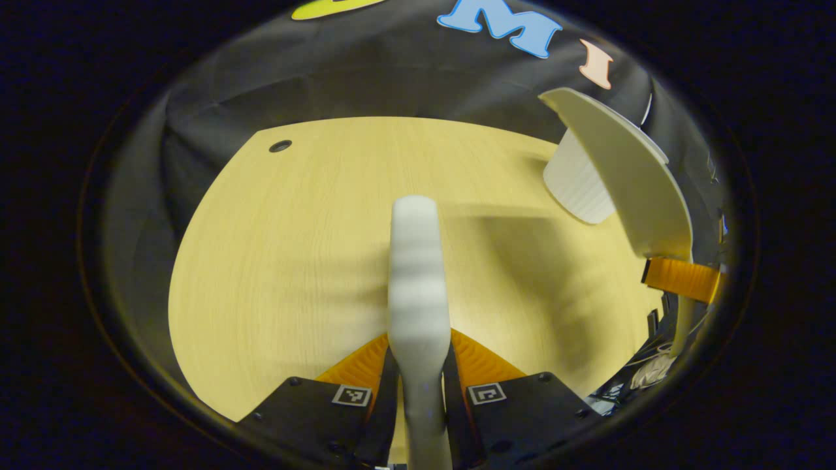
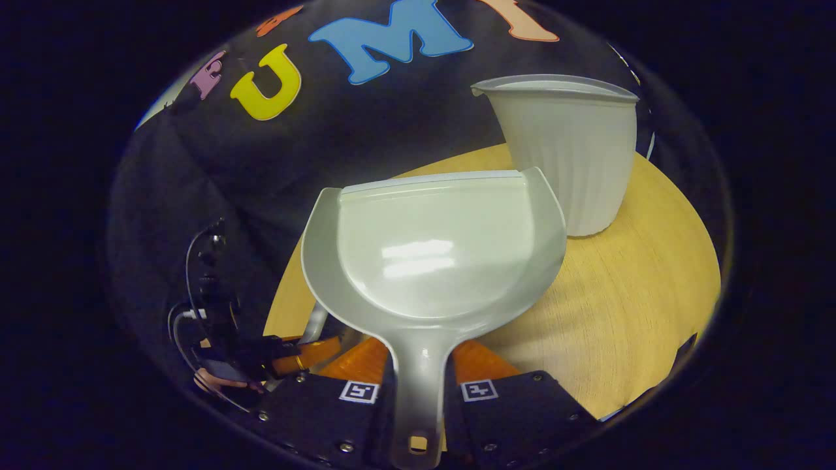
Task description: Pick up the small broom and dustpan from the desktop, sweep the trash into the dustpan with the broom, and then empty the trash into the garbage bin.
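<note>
Left gripper view. The wooden desk fills the middle ground, with a small dark round hole near its far left corner. The left gripper is closed on the broom: both fingers press the sides of its pale handle, which rises between them and points out over the desk surface, blurred along its length. The bristle end cannot be made out. Toward the far right edge of the desk stands the garbage bin, a white ribbed container, partly covered by the dustpan, seen edge-on as a pale curved blade raised above the desk. Below it, at the right margin, part of the other gripper shows, its state unreadable from this angle.

Right gripper view. At the lower left, beyond the desk edge, cables and part of the left gripper hang against the black cloth wall. The right gripper is clamped on the dustpan; both fingers bear on its narrow handle, and the pan opens away from the camera, tilted, held above the desk. Its inner surface is glossy and holds no visible debris. The garbage bin stands upright near the far right edge of the desk, just beyond the pan's right rim; contact between them cannot be determined.
</note>
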`<state>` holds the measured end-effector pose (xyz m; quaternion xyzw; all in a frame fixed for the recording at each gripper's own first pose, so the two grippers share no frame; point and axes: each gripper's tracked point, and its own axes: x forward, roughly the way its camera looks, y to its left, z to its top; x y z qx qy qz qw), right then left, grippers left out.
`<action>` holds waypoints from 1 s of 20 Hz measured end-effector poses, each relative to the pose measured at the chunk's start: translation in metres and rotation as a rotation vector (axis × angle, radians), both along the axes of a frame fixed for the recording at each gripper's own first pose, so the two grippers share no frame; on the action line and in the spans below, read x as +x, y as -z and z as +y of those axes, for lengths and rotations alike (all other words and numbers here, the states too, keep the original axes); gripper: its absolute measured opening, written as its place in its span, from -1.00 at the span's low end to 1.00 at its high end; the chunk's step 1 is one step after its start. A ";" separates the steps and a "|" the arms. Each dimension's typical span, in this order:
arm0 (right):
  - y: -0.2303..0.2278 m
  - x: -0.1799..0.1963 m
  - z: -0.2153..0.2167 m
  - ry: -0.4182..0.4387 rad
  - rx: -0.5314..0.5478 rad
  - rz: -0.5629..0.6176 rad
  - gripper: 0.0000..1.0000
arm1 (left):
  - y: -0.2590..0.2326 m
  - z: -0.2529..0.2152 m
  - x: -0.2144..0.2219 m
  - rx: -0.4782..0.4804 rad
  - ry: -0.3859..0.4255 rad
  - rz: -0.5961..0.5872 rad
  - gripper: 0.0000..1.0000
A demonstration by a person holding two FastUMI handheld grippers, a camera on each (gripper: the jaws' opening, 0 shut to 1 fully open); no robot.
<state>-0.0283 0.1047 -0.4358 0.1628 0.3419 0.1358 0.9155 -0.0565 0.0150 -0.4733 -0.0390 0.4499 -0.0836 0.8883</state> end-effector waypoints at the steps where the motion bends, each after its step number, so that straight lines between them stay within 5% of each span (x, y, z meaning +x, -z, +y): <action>1: 0.011 -0.001 0.000 0.014 -0.027 0.018 -0.38 | 0.001 0.000 0.001 0.000 0.001 0.004 -0.24; 7: 0.058 -0.014 0.004 0.067 -0.154 0.138 -0.37 | 0.004 0.001 0.001 0.015 -0.027 0.037 -0.24; 20: 0.057 -0.014 -0.001 0.043 -0.237 0.216 -0.36 | -0.019 -0.001 0.000 -0.016 -0.083 0.092 -0.18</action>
